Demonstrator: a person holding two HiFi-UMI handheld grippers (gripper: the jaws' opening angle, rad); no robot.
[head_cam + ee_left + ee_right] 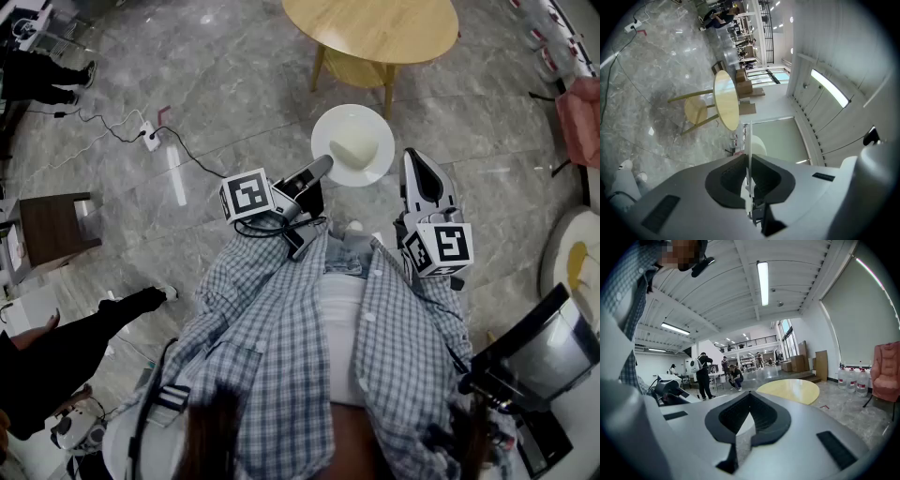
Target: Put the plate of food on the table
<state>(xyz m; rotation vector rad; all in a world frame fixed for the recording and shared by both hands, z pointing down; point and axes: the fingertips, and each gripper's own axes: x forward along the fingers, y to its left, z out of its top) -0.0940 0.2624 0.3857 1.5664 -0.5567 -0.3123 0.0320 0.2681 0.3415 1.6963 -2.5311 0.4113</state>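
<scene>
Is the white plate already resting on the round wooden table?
No, the white plate hangs over the floor, short of the round wooden table, in the left gripper.

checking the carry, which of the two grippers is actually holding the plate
The left gripper: its jaws clamp the rim of the white plate. The right gripper beside it is shut with nothing between its jaws.

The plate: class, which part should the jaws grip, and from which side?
Grip the plate by its thin bare rim, coming in level from the near side, as the left gripper does. It is shallow, and the food sits in its middle, so only the edge is free.
</scene>
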